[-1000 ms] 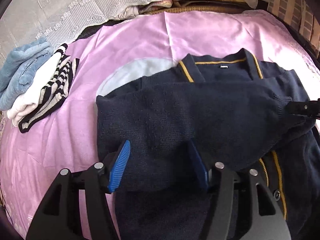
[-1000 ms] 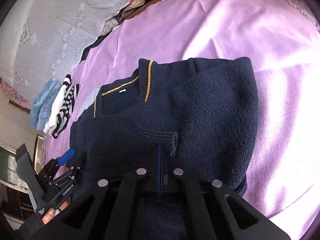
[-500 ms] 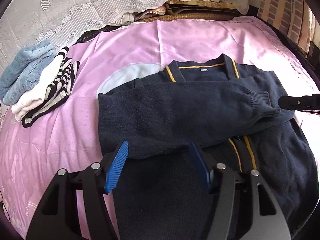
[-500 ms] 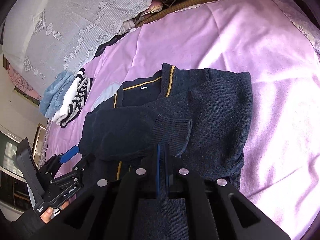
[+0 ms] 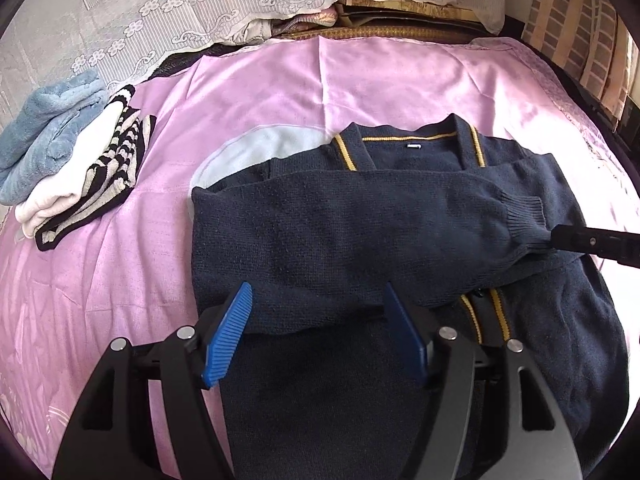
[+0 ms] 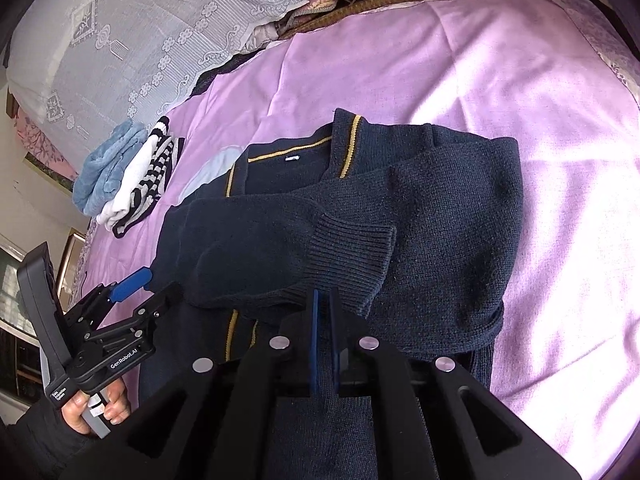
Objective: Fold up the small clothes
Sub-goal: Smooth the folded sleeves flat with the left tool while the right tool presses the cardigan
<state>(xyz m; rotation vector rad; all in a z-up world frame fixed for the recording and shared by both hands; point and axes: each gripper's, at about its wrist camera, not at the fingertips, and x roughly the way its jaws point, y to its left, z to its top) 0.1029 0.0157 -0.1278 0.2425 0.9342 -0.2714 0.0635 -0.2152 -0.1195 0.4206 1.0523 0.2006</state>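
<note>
Navy cardigan (image 5: 360,240) lies spread across the pink bedsheet (image 5: 260,92), collar toward the pillows, yellow piping running along the neckline and down the button placket. One sleeve (image 5: 400,216) is folded straight across the chest, its ribbed cuff (image 6: 352,256) ending near the garment's far side. And look at the left gripper (image 5: 320,328): it hangs over the lower edge of that folded sleeve, blue pads (image 5: 228,332) spread wide and having just eased a touch wider, cloth lying beneath the gap but neither pad pressing on it, so it grasps nothing. Over to the right gripper (image 6: 324,344): its blue pads stand close together with a thin slit between them, having just parted a little, right at the hem of the cuff; whether the knit is pinched in that slit I cannot tell. In the left wrist view its dark tip (image 5: 592,240) touches the cuff's end from the right. A hand (image 6: 100,412) in a dark sleeve grips the left tool's handle. Off to the left of the cardigan, well apart, sits a folded stack: a fluffy blue piece (image 5: 44,136), a white one (image 5: 76,176) and a black-and-white striped one (image 5: 116,168). Lace-covered pillows (image 5: 200,8) line the head of the bed.
</note>
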